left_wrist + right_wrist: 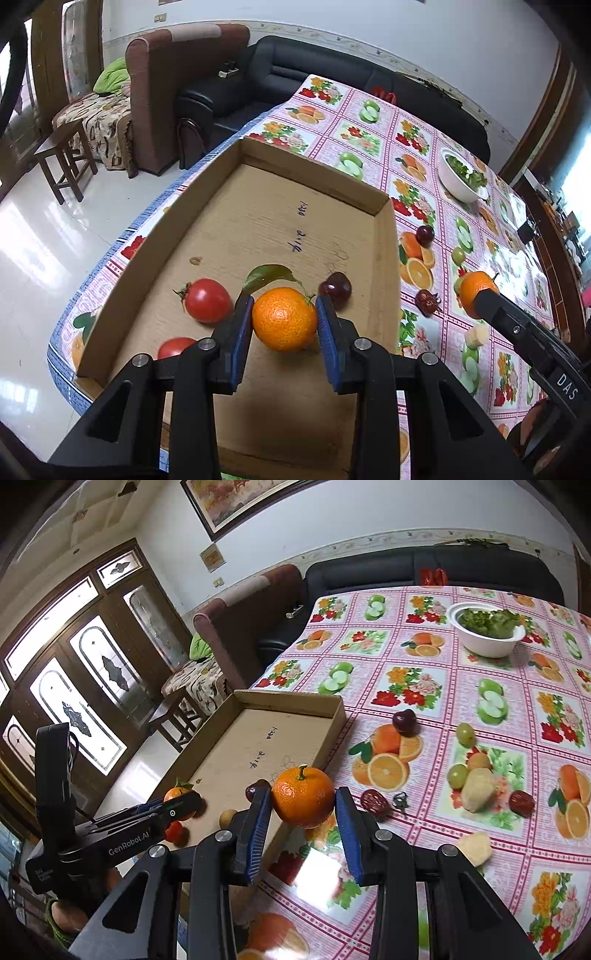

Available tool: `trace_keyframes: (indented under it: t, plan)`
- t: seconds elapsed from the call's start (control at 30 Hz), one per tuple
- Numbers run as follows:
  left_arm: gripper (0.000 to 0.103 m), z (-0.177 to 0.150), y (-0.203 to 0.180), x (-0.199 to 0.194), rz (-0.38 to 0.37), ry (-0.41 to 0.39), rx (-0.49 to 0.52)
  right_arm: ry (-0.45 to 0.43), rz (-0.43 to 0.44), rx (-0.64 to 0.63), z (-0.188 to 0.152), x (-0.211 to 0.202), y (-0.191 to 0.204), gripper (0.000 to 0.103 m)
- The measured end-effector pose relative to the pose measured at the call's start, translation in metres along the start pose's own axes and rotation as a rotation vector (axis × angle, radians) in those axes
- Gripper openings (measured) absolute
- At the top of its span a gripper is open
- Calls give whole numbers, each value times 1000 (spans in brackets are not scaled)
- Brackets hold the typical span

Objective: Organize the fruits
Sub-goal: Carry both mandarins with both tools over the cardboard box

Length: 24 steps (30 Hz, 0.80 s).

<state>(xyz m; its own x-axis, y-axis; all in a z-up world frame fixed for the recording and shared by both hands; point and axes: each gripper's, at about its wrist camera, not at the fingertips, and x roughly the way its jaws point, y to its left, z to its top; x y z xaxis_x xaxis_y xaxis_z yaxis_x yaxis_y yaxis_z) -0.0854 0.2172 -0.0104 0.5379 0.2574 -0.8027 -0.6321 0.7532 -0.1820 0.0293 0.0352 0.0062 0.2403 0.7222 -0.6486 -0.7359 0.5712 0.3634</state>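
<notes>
My left gripper (pixel 283 317) is shut on an orange with a green leaf (pixel 284 319), held low over the shallow cardboard box (pixel 258 229). Two tomatoes (pixel 207 300) and a dark plum (pixel 335 288) lie in the box beside it. My right gripper (pixel 302 805) is shut on a second orange (pixel 303 797), held above the tablecloth by the box's right wall (pixel 334 725). In the left wrist view that orange (pixel 474 291) shows at the right. Loose on the cloth lie a dark plum (pixel 404 722), two green grapes (pixel 465 734), two red dates (pixel 375 801) and pale potato pieces (pixel 476 790).
A white bowl of greens (pixel 485 633) stands at the far side of the fruit-print tablecloth (pixel 517 709). A black sofa (pixel 406 568), a brown armchair (pixel 177 92) and a wooden stool (pixel 62 162) stand beyond the table's edge.
</notes>
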Motion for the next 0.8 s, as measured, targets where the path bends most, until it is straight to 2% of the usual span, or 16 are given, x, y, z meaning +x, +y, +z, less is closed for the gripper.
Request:
trace_keyframes:
  t: [0.37, 0.8]
  plan:
    - [32, 17, 11, 15, 42, 11, -25, 32, 27, -36, 12, 32, 19, 36]
    - [32, 45, 19, 53, 116, 67, -54, 124, 21, -86, 36, 109, 39, 36]
